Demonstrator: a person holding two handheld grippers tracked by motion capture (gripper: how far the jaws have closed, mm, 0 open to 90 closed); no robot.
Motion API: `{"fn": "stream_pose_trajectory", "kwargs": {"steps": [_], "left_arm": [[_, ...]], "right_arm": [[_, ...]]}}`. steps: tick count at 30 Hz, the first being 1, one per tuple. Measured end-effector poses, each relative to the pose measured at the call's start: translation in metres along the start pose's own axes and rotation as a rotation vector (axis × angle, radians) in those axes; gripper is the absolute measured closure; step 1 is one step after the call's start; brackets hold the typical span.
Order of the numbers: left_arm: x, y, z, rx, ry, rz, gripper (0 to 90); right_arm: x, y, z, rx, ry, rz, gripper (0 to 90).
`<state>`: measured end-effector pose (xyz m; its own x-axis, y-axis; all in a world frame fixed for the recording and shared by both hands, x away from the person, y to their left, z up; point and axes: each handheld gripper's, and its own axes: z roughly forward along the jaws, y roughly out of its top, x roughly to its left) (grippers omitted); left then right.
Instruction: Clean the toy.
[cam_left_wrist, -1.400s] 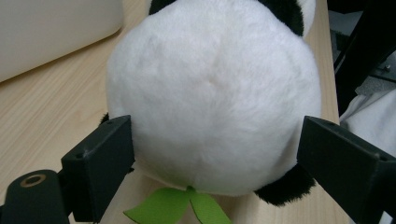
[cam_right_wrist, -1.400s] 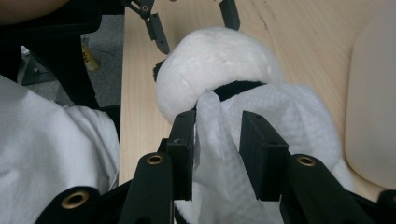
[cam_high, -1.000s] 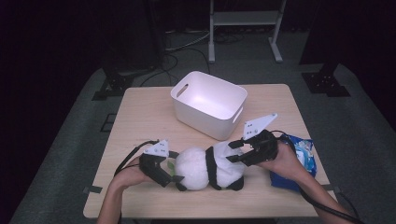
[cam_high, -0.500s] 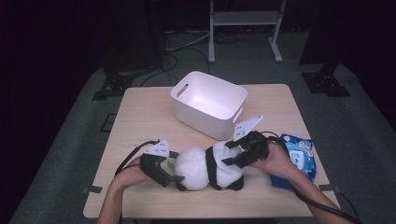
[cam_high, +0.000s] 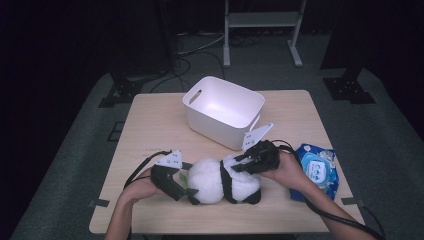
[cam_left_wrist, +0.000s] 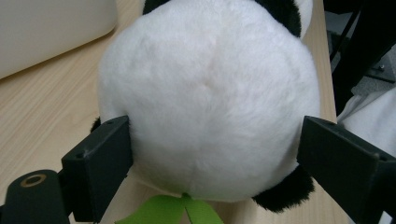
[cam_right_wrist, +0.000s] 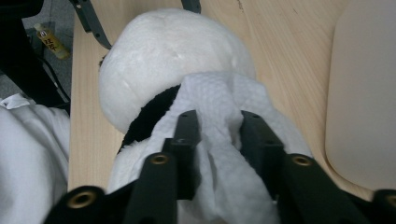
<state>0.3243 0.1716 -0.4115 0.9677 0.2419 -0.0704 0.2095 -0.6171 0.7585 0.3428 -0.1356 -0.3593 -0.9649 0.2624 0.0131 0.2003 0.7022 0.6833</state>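
A black-and-white plush panda (cam_high: 220, 180) lies on its side near the front edge of the wooden table (cam_high: 160, 120). My left gripper (cam_high: 182, 186) holds its round white head (cam_left_wrist: 210, 93), one jaw pressed into each side, and a green felt leaf shows below. My right gripper (cam_high: 241, 165) rests on the panda's body. Its jaws have just been closing and now pinch a crumpled white wipe (cam_right_wrist: 215, 98) against the plush (cam_right_wrist: 168, 60).
A white plastic bin (cam_high: 200, 92) stands at the middle back of the table, just behind my right hand. A blue wipe packet (cam_high: 317, 170) lies at the right edge. Dark floor and stands surround the table.
My right gripper has moved left and down from beside the blue packet onto the panda's body, with the wipe. The left gripper and the panda have stayed put.
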Motion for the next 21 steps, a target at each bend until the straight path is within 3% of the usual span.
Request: {"fn": "stream_pose_trajectory", "kwargs": {"steps": [4, 10, 21], "left_arm": [[0.000, 0.000, -0.001, -0.003, -0.001, 0.000, 10.0], [0.000, 0.000, -0.002, -0.002, 0.003, -0.002, 9.9], [0.002, -0.004, -0.002, 0.016, -0.003, -0.014, 9.8]], "right_arm": [[0.000, -0.002, -0.006, -0.003, 0.010, 0.006, 78.5], [-0.001, -0.012, -0.021, -0.022, 0.004, 0.021, 80.0], [-0.008, -0.050, -0.041, -0.054, -0.014, 0.121, 80.6]]}}
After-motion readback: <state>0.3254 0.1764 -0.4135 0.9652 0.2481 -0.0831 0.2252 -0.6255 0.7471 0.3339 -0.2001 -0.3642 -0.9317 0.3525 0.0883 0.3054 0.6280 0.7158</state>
